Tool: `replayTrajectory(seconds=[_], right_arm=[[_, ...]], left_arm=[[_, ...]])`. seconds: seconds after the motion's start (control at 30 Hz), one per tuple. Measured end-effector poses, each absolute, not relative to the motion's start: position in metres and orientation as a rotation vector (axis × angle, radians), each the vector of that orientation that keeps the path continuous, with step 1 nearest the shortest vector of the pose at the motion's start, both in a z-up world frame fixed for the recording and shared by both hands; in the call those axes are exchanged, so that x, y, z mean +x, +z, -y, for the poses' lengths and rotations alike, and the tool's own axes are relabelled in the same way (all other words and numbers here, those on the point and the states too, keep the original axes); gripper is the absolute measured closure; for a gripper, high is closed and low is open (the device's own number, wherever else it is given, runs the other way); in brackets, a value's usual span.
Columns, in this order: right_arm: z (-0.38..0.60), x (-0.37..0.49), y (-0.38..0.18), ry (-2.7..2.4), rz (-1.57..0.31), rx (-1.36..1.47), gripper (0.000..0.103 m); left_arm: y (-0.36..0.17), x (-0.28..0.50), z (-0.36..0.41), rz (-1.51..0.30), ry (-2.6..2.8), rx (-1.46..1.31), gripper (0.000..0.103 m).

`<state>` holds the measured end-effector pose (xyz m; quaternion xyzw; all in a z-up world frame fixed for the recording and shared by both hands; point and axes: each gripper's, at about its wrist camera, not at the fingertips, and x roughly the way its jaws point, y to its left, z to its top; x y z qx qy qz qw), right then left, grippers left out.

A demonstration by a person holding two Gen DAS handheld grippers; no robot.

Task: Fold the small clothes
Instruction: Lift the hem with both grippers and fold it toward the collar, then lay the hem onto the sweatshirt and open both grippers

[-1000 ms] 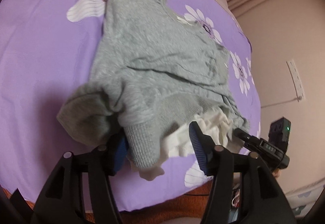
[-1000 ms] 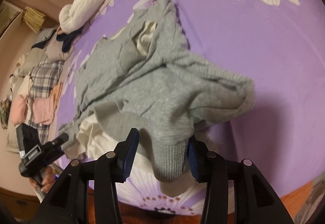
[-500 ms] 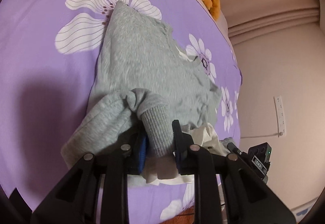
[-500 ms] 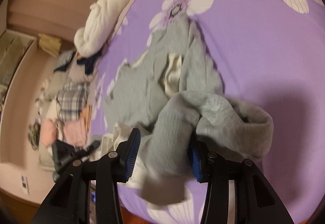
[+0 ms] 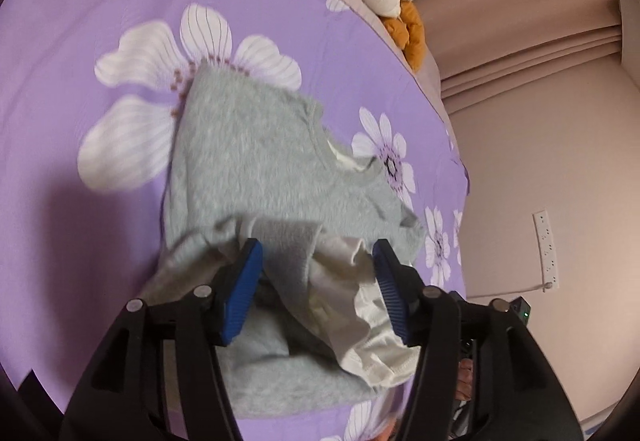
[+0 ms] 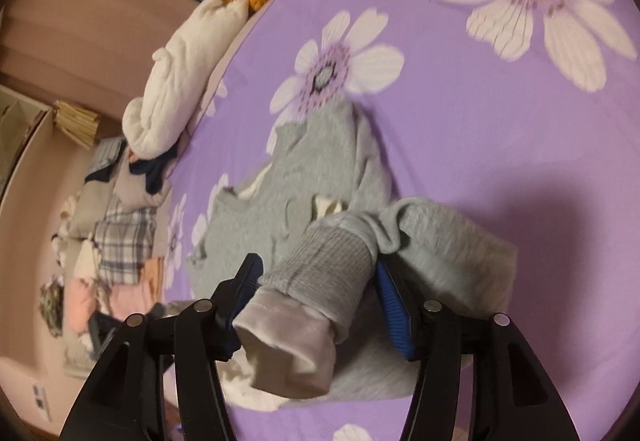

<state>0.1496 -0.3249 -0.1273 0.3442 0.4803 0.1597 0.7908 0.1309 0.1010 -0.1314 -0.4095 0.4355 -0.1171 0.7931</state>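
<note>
Left gripper (image 5: 316, 289) stood open, released, over one grey sweater (image 5: 248, 161) lying on the purple bedsheet (image 5: 80, 201); right gripper (image 6: 316, 305) open around its single ribbed cuff (image 6: 324, 269); one clothes pile (image 6: 116, 241) beyond

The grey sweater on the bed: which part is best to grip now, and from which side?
Probably the ribbed cuff of the grey sweater: it lies between the open right gripper, thick and bunched. Come from the near edge, along the sleeve.
</note>
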Motion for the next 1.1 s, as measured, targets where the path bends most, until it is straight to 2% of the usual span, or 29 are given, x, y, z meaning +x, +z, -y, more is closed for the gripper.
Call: replayTrajectory(seconds=[0.33,0.7,0.97,1.1], right_arm=[[0.331,0.162,-0.122,0.271,-0.964,0.718,0.045],[0.325,0.19,-0.127,0.212,-0.971,0.686,0.045],[0.349,0.168,-0.091,0.15,-0.868,0.575,0.045],[0.352,0.146,-0.088,0.161,-0.88,0.498,0.045]], left_arm=[[-0.142,0.151,-0.097,-0.928,-0.215,-0.806,0.034],[-0.143,0.177,-0.084,-0.98,-0.145,-0.669,0.034],[-0.111,0.144,-0.109,-0.907,-0.076,-0.549,0.033],[-0.106,0.118,-0.106,-0.915,-0.06,-0.462,0.034]])
